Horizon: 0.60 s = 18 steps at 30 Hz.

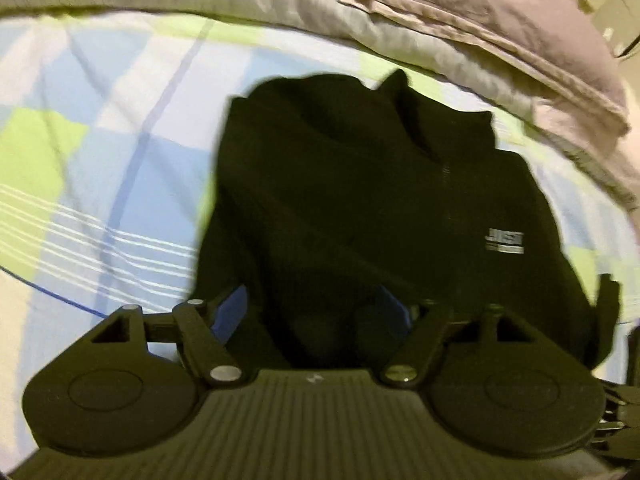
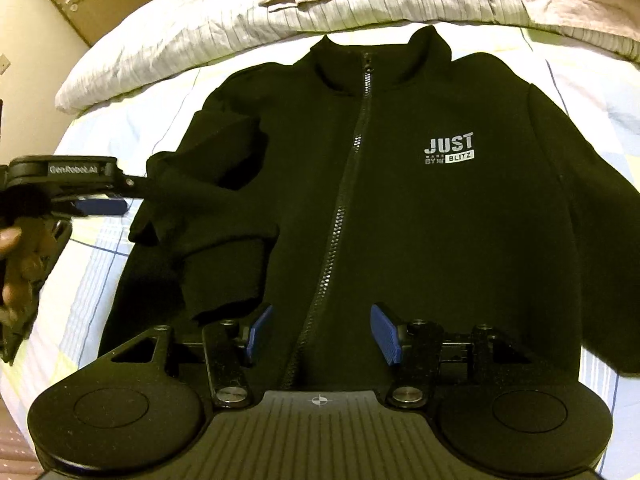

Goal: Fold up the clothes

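Black zip jacket (image 2: 400, 200), chest print (image 2: 450, 149): "JUST", below it "BY" and boxed "BLITZ"; small middle line unreadable. Left tool (image 2: 100, 196) body: "GenRobot.AI".

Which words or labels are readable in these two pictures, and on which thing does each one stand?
"JUST" over "BY BLITZ": white print on the chest of the black jacket; a tiny line between them is too small to read.
"GenRobot.AI": on the side of the left tool, seen from the right wrist view.
The same jacket print in the left wrist view is too blurred to read.
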### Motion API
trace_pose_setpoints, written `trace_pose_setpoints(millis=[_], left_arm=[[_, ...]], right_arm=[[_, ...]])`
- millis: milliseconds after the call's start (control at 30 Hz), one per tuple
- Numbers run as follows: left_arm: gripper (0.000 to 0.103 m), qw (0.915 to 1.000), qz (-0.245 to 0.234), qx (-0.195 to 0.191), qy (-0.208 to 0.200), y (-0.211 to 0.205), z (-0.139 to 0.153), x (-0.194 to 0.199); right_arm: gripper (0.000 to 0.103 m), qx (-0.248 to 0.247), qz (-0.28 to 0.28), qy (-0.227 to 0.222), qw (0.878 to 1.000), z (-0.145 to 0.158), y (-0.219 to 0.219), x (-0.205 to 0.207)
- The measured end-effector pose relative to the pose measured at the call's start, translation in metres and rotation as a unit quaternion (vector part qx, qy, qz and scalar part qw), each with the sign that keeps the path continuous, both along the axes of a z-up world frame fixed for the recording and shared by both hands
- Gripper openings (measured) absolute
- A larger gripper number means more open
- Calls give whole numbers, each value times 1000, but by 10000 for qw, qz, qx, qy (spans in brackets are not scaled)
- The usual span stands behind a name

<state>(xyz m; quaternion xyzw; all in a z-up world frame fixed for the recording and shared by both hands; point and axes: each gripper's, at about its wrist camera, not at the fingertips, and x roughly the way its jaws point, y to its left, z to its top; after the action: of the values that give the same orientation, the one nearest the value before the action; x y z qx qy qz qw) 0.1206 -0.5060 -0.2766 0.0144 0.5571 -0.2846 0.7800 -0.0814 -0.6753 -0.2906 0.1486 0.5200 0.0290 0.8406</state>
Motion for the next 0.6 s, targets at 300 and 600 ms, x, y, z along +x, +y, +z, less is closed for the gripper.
trace_pose_setpoints(millis=[300,600], left_arm=[[2,9982,-557,27,-226,0,11,-4],[3,9610,-14,2111,-1788,196,128,65]], right_arm=[[57,-67,-25,84,9999,-1,5,-5],[57,-186,-4,-49,9998,21,5,-1]])
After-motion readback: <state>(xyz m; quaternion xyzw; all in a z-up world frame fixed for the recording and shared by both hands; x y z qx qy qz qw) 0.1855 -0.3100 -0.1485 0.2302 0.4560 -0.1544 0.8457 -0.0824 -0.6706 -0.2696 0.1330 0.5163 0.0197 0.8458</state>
